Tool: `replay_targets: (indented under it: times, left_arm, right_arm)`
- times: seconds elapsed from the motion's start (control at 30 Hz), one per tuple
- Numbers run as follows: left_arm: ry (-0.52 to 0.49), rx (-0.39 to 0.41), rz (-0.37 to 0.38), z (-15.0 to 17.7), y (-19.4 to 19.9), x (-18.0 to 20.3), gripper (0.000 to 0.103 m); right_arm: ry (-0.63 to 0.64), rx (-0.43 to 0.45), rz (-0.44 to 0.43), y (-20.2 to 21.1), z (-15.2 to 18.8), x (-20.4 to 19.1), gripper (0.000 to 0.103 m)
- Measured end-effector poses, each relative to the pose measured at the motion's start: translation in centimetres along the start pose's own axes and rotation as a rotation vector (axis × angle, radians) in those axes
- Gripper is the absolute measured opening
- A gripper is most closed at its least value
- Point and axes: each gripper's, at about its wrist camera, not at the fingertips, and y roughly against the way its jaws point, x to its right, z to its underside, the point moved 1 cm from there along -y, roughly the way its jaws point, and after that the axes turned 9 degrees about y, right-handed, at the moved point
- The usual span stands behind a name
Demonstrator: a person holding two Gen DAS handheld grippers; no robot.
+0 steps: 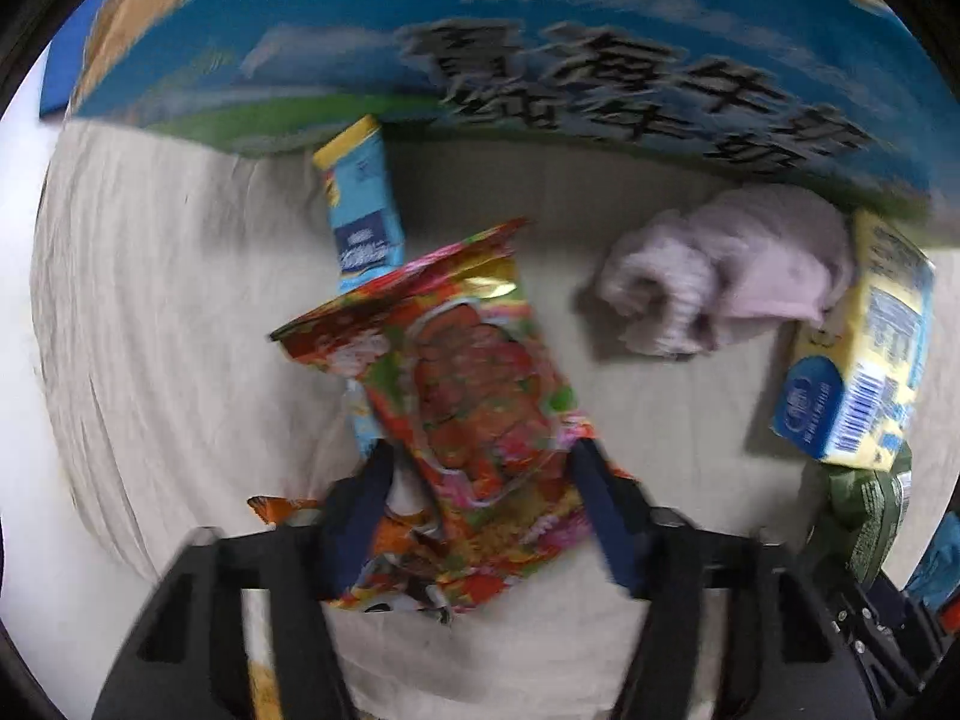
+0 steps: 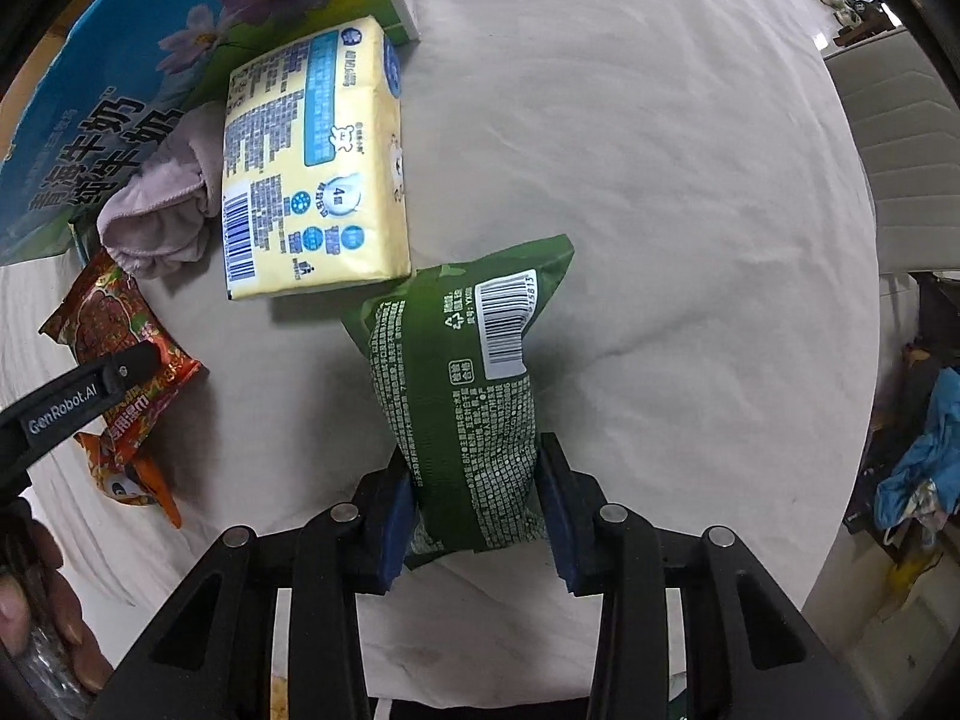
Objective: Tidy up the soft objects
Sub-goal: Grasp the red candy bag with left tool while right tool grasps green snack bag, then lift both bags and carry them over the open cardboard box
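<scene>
My left gripper (image 1: 480, 480) is shut on a red and orange snack bag (image 1: 474, 420), held above the cloth-covered table; it also shows in the right wrist view (image 2: 120, 336) with the left gripper's finger (image 2: 78, 399) on it. My right gripper (image 2: 477, 498) is shut on a green snack bag (image 2: 468, 384), whose edge shows in the left wrist view (image 1: 870, 510). A yellow tissue pack (image 2: 318, 162) (image 1: 864, 360) and a folded pale purple cloth (image 2: 162, 210) (image 1: 732, 276) lie near the box.
A large blue milk carton box (image 1: 540, 48) (image 2: 120, 90) stands at the far side. A slim blue and yellow packet (image 1: 360, 204) lies before it. The table's white cloth (image 2: 660, 180) stretches right; a chair (image 2: 900, 150) and clutter stand beyond.
</scene>
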Motion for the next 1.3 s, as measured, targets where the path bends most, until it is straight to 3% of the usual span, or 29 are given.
replay_targets:
  times: [0.17, 0.23, 0.4, 0.5, 0.6, 0.67, 0.77, 1.03, 1.27, 1.3]
  left_arm:
    - [-0.026, 0.059, -0.016, 1.6, 0.9, 0.4, 0.032]
    - [-0.035, 0.063, 0.006, 2.5, 1.3, 0.4, 0.024]
    - [-0.052, 0.026, 0.093, 6.6, 0.7, 2.1, 0.02]
    - [-0.036, -0.02, 0.121, 7.2, -0.8, 2.2, 0.022]
    - [0.038, -0.08, 0.181, 6.7, -2.6, 1.5, 0.032]
    - [0.092, -0.099, 0.243, 6.3, -3.1, 0.6, 0.04]
    - [0.115, -0.101, 0.274, 5.6, -3.6, 0.2, 0.043]
    - [0.134, -0.097, 0.237, 3.2, -4.9, 2.8, 0.057]
    - [0.051, -0.026, 0.208, 5.3, -6.1, 5.6, 0.049]
    - [0.037, -0.028, 0.21, 7.1, -5.4, 5.5, 0.049]
  right_arm:
    - [0.016, 0.003, -0.001, 3.3, 0.8, 1.8, 0.04]
    - [0.025, 0.001, 0.0, 4.8, 1.2, 1.3, 0.039]
    - [0.054, -0.007, 0.011, 6.4, 2.9, 1.2, 0.038]
    - [0.056, -0.013, 0.011, 7.1, 3.3, 1.4, 0.038]
    - [0.053, -0.006, 0.015, 7.1, 3.6, 1.4, 0.038]
    - [0.05, -0.002, 0.013, 7.9, 4.0, 1.5, 0.038]
    - [0.048, -0.008, 0.013, 7.7, 4.0, 1.3, 0.038]
    - [0.039, -0.031, 0.019, 6.1, 3.5, 0.4, 0.038]
    - [0.06, -0.034, 0.013, 5.3, 3.3, -0.2, 0.037]
    - [0.07, -0.045, 0.009, 5.1, 3.4, -0.2, 0.036]
